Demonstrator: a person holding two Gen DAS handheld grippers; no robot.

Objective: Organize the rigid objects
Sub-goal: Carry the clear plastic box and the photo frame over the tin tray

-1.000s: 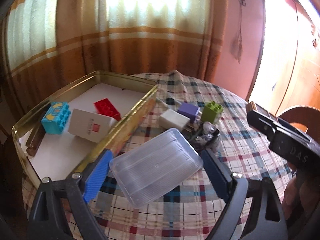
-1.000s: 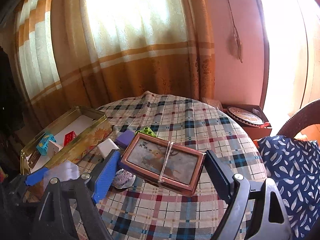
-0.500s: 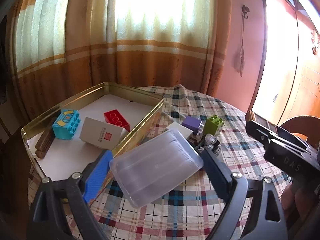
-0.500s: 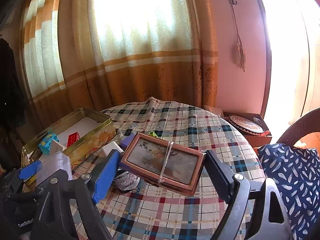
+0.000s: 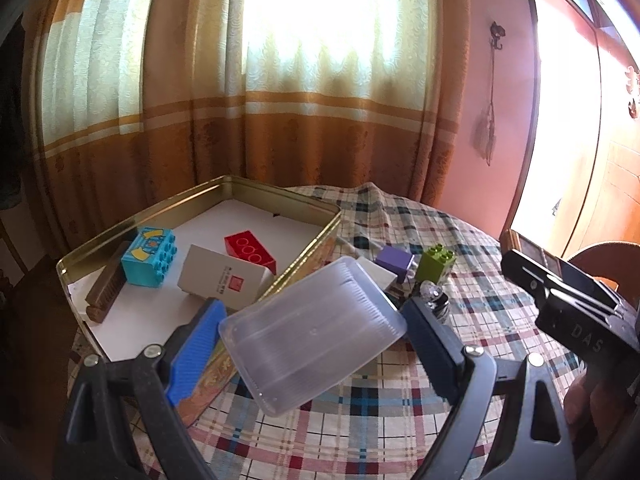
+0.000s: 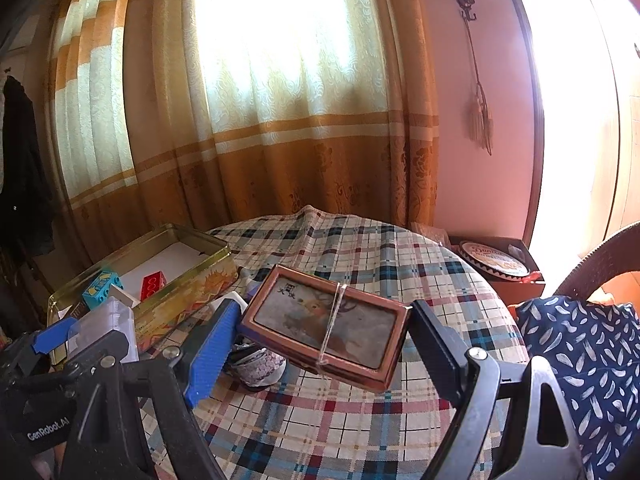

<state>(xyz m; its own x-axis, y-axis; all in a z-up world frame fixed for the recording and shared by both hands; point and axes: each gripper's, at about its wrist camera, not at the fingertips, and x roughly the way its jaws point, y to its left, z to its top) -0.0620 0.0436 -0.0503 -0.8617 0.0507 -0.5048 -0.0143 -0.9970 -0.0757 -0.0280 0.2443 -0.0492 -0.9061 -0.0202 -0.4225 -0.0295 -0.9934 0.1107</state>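
- The clear plastic box [image 5: 312, 336] hides most of the white block [image 5: 378, 274] and the near corner of the gold tin [image 5: 280, 196].
- A small shiny object [image 5: 434, 300] past the left gripper's right finger is too blurred and covered to name.
- In the right wrist view, the brown framed box [image 6: 326, 322] covers the blocks behind it and part of a patterned round thing [image 6: 258, 362] on the checked tablecloth [image 6: 360, 420].
- Print on that box's lid and on the white card box [image 5: 222, 280] is too small to read.
- The blue feather-print cloth [image 6: 580, 344] runs off the right edge.
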